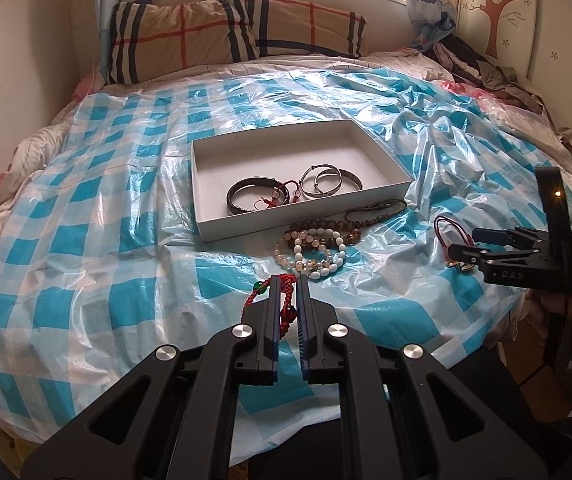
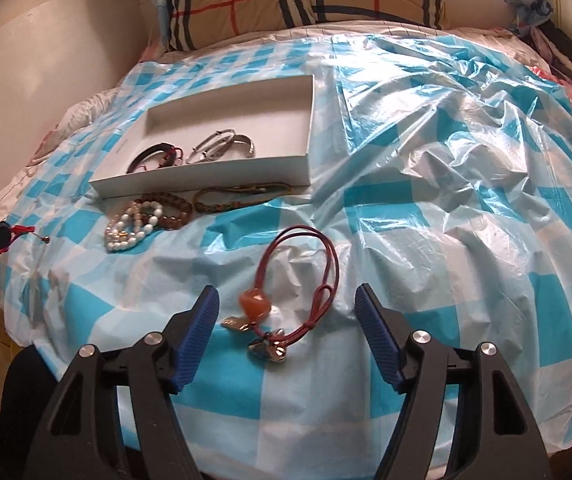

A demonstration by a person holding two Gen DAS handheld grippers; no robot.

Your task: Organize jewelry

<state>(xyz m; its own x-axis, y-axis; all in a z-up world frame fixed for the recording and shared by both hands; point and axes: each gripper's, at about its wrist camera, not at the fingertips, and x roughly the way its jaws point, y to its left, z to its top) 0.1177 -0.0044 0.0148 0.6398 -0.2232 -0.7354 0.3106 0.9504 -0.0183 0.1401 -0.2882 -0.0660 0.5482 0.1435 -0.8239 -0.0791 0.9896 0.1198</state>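
Note:
A white shallow box (image 1: 213, 224) (image 2: 205, 178) sits on the blue-checked plastic sheet and holds a dark bangle (image 1: 245, 198), a red-cord piece and silver bangles (image 1: 328, 180) (image 2: 221, 144). Beaded bracelets (image 1: 314, 248) (image 2: 141, 220) and a braided cord (image 1: 378, 210) (image 2: 241, 196) lie in front of the box. My left gripper (image 1: 288, 280) is shut on a red beaded string (image 1: 286, 304), also seen at the right wrist view's left edge (image 2: 19, 232). My right gripper (image 2: 286, 300) (image 1: 470, 246) is open around a red cord bracelet (image 2: 306, 272) with an orange bead and small bells.
Plaid pillows (image 1: 237, 32) lie at the head of the bed under a window. A heap of dark clothes (image 1: 486, 72) sits at the far right. A wall (image 2: 45, 60) runs along the bed's left side. The plastic sheet (image 2: 466, 160) is wrinkled on the right.

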